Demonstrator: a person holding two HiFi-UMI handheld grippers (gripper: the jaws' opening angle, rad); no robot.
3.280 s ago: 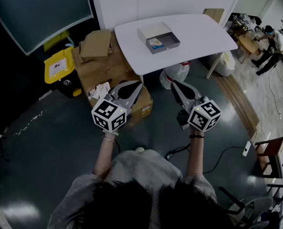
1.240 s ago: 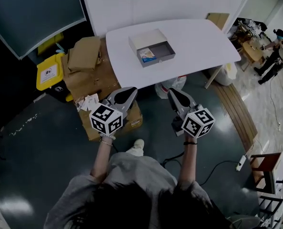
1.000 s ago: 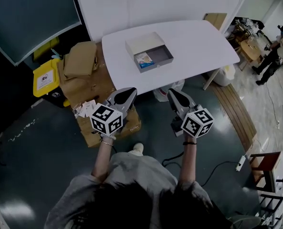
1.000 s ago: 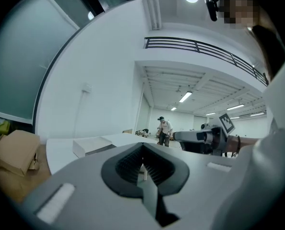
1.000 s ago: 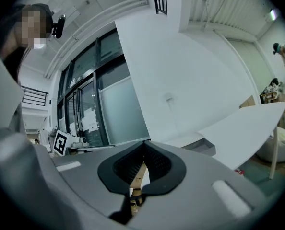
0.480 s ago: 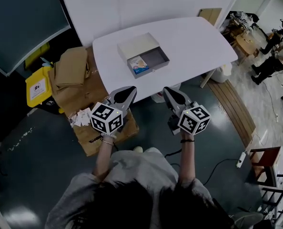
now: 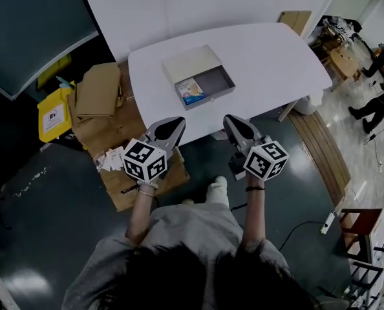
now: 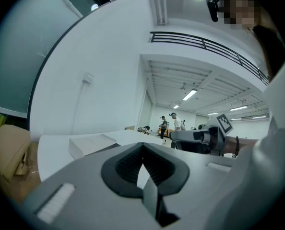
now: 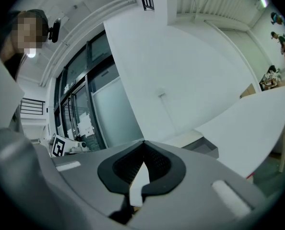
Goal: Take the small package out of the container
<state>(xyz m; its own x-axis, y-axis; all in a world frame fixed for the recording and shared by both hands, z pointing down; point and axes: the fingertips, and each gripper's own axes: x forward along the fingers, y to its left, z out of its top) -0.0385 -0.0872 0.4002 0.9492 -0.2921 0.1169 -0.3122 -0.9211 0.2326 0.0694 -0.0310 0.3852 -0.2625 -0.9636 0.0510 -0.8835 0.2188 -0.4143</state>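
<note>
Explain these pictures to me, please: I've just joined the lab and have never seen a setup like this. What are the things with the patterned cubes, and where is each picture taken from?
There is no robot here. A person holds a two-jaw gripper in each hand: the left gripper and the right gripper. The patterned cubes are part of the grippers. The top-down picture comes from a camera on the person's head. The other two come from cameras riding on each gripper, looking along its jaws. Both pairs of jaws are shut, with nothing between them. Ahead stands a white table carrying a grey container, partly covered, with a small package lying in its open part. Cardboard boxes are stacked on the floor beside the table.
</note>
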